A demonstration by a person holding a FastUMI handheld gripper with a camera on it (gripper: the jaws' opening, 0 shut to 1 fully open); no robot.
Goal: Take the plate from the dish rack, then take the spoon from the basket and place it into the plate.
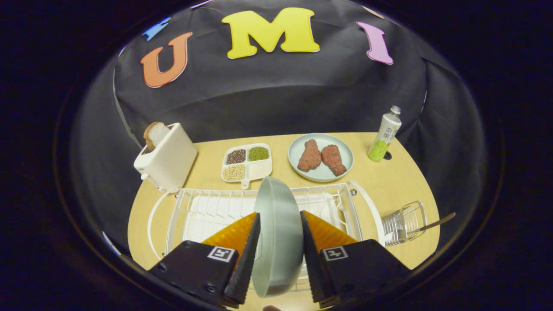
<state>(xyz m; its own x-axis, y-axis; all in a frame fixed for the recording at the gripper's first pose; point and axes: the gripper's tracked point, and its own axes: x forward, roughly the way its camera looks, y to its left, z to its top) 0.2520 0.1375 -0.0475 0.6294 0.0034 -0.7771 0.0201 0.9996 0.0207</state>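
A grey-green plate stands on its edge between my two fingers, and my gripper is shut on it, one finger pressing each face. The plate is above the white wire dish rack, which lies just under and beyond the fingers. To the right of the rack a small wire basket holds a spoon whose brown handle sticks out to the right.
Beyond the rack on the wooden table: a white toaster with a bread slice, a divided dish of beans, a pale plate with two meat pieces, and an upright bottle at the far right.
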